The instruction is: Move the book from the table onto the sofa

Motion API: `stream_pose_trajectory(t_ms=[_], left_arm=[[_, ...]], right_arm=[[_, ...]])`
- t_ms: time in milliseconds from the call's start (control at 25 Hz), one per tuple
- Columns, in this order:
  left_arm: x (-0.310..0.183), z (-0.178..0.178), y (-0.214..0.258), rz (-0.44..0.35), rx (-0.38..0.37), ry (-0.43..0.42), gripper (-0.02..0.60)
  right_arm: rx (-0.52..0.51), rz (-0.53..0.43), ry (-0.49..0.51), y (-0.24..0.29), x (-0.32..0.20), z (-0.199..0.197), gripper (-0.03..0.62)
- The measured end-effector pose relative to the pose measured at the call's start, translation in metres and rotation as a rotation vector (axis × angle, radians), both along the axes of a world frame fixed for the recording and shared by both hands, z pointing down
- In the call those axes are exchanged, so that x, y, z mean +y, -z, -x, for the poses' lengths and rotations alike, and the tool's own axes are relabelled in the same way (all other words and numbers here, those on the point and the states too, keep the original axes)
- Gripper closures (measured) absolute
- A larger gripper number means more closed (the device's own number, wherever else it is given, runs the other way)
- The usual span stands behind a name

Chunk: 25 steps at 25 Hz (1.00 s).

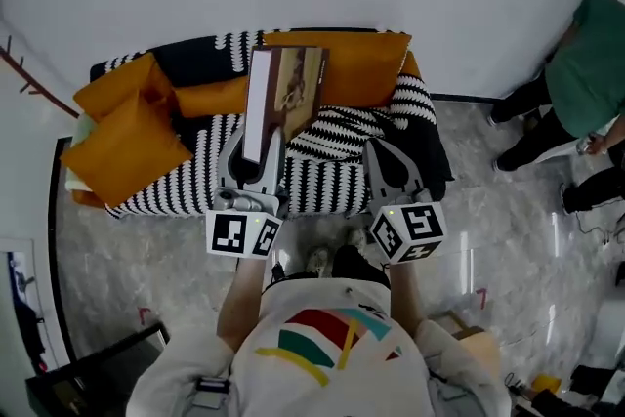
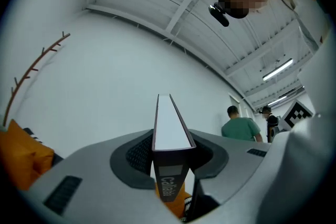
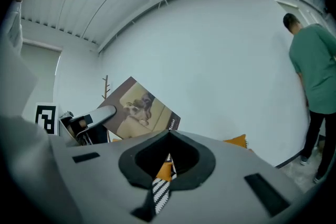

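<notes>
so the book (image 1: 285, 93) is up in the air over the sofa (image 1: 332, 179), standing on edge, pinched near one end by the left tongs (image 1: 254, 151), and most of it just sticks out past the jaws. The right tongs (image 1: 395, 173) are closed up with nothing in them, hovering alongside. My worry: that's a small bite on a big book, so a quick swing could make it pivot or slip out. Let it go too high and I reckon it bounces off the orange cushions (image 1: 127, 134) onto the floor (image 1: 146, 259)
</notes>
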<state>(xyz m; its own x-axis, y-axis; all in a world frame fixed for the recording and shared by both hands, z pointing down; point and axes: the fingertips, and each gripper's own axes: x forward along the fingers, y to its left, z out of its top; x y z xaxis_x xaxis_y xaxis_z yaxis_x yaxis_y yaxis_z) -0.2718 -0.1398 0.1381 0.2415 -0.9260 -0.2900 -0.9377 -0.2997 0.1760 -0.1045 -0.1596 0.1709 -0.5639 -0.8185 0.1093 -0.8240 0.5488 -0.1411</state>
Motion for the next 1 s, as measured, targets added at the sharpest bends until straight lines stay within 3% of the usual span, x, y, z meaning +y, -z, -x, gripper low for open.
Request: stream_pose_trajectory(t_ms=[240, 440, 720, 1000], left_arm=[[-0.008, 0.085, -0.042, 0.097, 0.016, 0.161, 0.431], [-0.047, 0.146, -0.064, 0.140, 0.007, 0.272, 0.431], [-0.125, 0.210, -0.060, 0.140, -0.065, 0.302, 0.431], [-0.161, 0.259, -0.075, 0.183, -0.108, 0.300, 0.431]], right_arm=[[0.014, 0.065, 0.153, -0.033, -0.038, 0.082, 0.582], [0.028, 0.115, 0.274, -0.065, -0.100, 0.150, 0.582], [0.014, 0.152, 0.330, -0.079, -0.181, 0.219, 0.582], [0.059, 0.220, 0.343, -0.100, -0.225, 0.268, 0.582]])
